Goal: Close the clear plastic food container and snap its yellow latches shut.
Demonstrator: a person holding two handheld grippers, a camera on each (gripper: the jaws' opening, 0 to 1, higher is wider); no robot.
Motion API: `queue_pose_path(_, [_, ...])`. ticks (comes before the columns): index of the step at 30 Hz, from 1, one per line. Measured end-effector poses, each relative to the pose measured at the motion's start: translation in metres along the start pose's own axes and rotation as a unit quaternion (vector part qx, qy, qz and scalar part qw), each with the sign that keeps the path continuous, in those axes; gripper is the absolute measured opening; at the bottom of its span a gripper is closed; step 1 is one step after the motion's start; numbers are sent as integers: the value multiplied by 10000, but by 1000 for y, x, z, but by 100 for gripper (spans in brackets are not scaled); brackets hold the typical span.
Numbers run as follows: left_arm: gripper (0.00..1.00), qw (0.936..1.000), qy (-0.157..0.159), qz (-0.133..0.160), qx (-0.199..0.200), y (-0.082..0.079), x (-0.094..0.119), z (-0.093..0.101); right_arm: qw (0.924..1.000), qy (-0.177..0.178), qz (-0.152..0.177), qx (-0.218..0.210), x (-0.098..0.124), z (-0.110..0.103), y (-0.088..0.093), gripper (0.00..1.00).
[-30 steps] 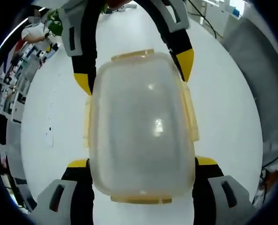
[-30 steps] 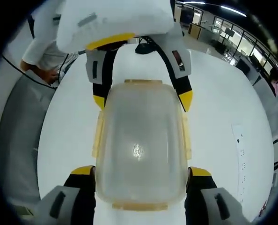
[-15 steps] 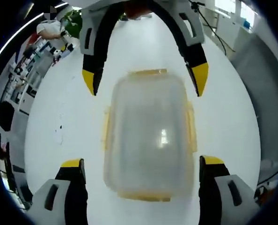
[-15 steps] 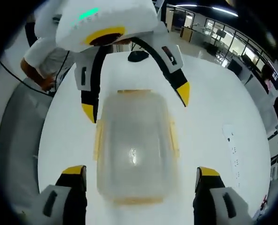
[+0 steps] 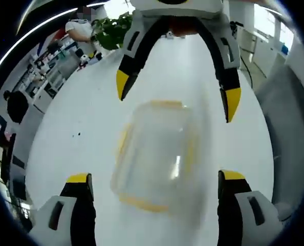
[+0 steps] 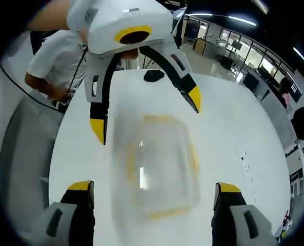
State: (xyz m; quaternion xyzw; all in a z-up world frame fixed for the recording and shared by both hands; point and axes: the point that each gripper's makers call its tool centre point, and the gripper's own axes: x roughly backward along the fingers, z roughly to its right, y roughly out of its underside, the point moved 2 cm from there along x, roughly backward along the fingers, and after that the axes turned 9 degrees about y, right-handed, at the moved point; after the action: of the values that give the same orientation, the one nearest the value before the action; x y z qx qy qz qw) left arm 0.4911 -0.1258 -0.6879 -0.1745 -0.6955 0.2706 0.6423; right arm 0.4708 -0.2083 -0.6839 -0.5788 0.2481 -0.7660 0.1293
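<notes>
The clear plastic food container (image 5: 157, 154) lies on the white table (image 5: 90, 133) with its lid on and yellow latches along its edges. It is blurred, so I cannot tell whether the latches are snapped. My left gripper (image 5: 155, 177) is open, its jaws wide on either side of the container's near end without touching it. The right gripper (image 5: 177, 95) reaches in from the far side, also open. In the right gripper view the container (image 6: 157, 174) sits between my open right gripper (image 6: 153, 186) and the open left gripper (image 6: 146, 113) opposite.
A small black object (image 6: 153, 75) lies at the table's far end. A person in a white shirt (image 6: 52, 64) stands at the table's left edge. A white power strip (image 6: 248, 165) lies to the right. Shelves and a plant (image 5: 111, 31) stand beyond the table.
Both grippers held the container's ends a second ago. They have opened wide and drawn back and up, so the container looks smaller and sits free on the table.
</notes>
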Motion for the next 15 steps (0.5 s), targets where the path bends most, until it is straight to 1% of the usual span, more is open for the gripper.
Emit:
queue_pose_path(2, [99,9995,-49,106,292,4,6,7,9999,24,52,-124,5,-5,0,98])
queue_pose_path(3, [99,9995,-67,107,290,5,8,10,9999,67,80,-132,7,-6,1,99])
queue_pose_path(5, [99,9987,-175,263,390,4,15,16,9993,131,178,-286,11,-10,1,99])
queue_pose_path(6, [99,9983,-219,326,425,3,18,18,9978,115,353,-554,14,-14,-3,99])
queue_pose_path(7, [99,9953,-304,616,679,-1,30,35,9926,208,636,-1009,23,-20,-8,99])
queue_pose_path(9, [99,9945,-368,671,715,0,36,44,9902,294,778,-1120,30,-25,-11,99])
queue_pose_path(12, [99,9930,-463,751,782,4,43,54,9862,328,974,-1298,41,-35,-13,99])
queue_pose_path(13, [99,9917,-502,846,829,5,45,58,9861,355,974,-1299,43,-38,-12,99])
queue_pose_path(15, [99,9884,-562,959,1031,10,51,67,9823,438,1098,-1449,51,-43,-13,99])
